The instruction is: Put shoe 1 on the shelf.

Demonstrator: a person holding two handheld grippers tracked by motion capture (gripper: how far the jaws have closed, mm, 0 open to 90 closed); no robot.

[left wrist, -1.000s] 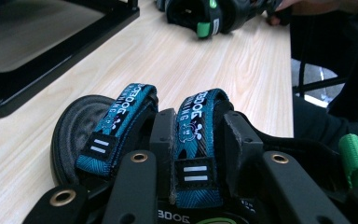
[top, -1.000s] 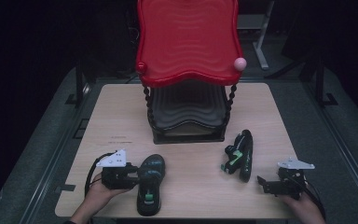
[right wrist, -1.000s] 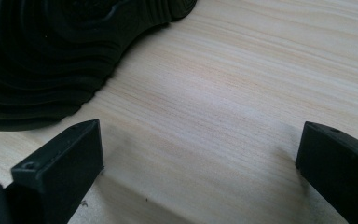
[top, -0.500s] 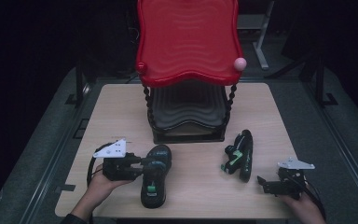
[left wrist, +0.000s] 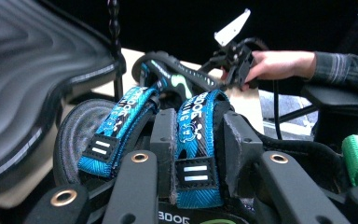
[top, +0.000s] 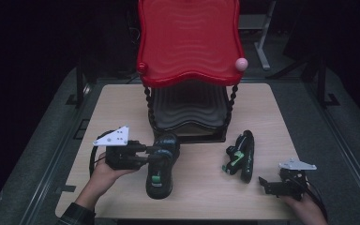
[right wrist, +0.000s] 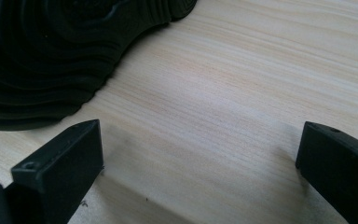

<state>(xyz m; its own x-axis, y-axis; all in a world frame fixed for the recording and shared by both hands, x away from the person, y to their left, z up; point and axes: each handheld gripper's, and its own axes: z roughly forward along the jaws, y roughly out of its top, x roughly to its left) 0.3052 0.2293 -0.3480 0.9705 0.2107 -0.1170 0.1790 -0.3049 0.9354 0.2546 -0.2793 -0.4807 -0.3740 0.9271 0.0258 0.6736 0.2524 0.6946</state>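
Black sandal (top: 161,164) with blue straps (left wrist: 193,140) sits at table's 7 o'clock, just in front of the two-tier rack (top: 187,70). Left gripper (top: 157,151) pinches one strap, sandal's back end tipped up: lift step. Next likely: carry to a shelf. Second sandal (top: 240,156) at 4 o'clock. Right gripper (top: 265,183) spread, empty, at 5 o'clock.

Lower tiers of the rack (top: 187,110) shadowed under the red top tray (top: 190,42), contents impossible to make out. Heel of the near sandal (top: 161,164) beside the rack partly covered by the left gripper (top: 157,152); in the left gripper view, sole cut off at the bottom edge, blurred. Far sandal (top: 241,154) right of the rack dark, perhaps on its side. Right gripper (top: 268,183) small; jaws clipped by the right gripper view's edges.
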